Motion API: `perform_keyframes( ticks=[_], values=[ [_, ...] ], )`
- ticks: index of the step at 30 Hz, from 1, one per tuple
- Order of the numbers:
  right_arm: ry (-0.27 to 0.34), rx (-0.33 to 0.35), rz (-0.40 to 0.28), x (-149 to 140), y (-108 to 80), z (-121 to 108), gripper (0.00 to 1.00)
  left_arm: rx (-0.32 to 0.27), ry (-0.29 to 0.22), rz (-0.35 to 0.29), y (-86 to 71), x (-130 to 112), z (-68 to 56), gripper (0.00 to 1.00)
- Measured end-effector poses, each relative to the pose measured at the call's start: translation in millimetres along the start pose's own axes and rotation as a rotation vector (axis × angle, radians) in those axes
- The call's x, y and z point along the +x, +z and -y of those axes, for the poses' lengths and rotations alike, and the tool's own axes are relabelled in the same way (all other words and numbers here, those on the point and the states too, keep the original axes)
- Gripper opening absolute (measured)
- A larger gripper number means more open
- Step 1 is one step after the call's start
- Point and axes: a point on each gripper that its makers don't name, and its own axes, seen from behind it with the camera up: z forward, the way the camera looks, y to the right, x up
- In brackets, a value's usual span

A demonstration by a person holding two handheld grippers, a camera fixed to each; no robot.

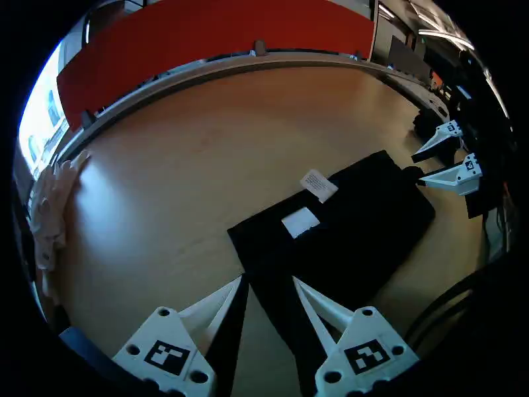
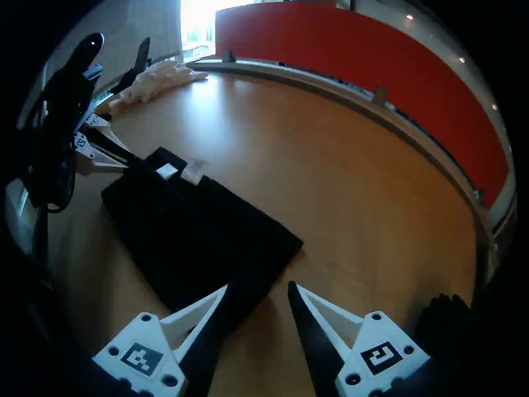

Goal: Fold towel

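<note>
A black towel lies folded into a rectangle on the wooden table, with two white tags near one corner. My left gripper stands open at the towel's near end, and dark cloth runs between its fingers without being pinched. In the right gripper view the towel stretches away toward the left gripper, held by a person's dark-sleeved hand. My right gripper is open over the towel's near corner. From the left gripper view, the right gripper sits at the far corner.
A heap of pale cloth lies at the table's far end. A red partition runs behind the table's raised rim. Bare wood spreads beside the towel. Dark equipment stands beyond the right gripper.
</note>
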Motion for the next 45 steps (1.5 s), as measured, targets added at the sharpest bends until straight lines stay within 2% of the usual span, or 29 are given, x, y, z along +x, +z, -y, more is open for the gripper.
perform_keyframes(
  ticks=[7,11,15,17,24,30,45],
  values=[
    [0.010,-0.025,-0.010,8,4.7,-11,0.70,0.022,-0.007,-0.013,2.2,10,10.4,0.42],
    [0.012,-0.041,-0.018,13,6.4,-19,0.70,0.037,0.004,-0.029,1.3,19,16.1,0.76],
    [0.018,-0.055,-0.026,19,7.1,-26,0.70,0.046,0.007,-0.042,-0.9,26,20.0,0.91],
    [0.020,-0.061,-0.031,22,6.8,-29,0.70,0.050,0.004,-0.046,-2.4,28,21.7,0.94],
    [0.011,-0.075,-0.036,26,8.6,-37,0.70,0.059,-0.001,-0.051,-7.4,27,26.6,0.94],
    [0.005,-0.089,-0.041,31,9.5,-43,0.70,0.059,0.016,-0.049,-13.2,23,27.4,0.94],
    [0.002,-0.110,-0.057,39,7.0,-49,0.72,0.069,0.014,-0.065,-23.6,23,28.2,0.94]
  ],
)
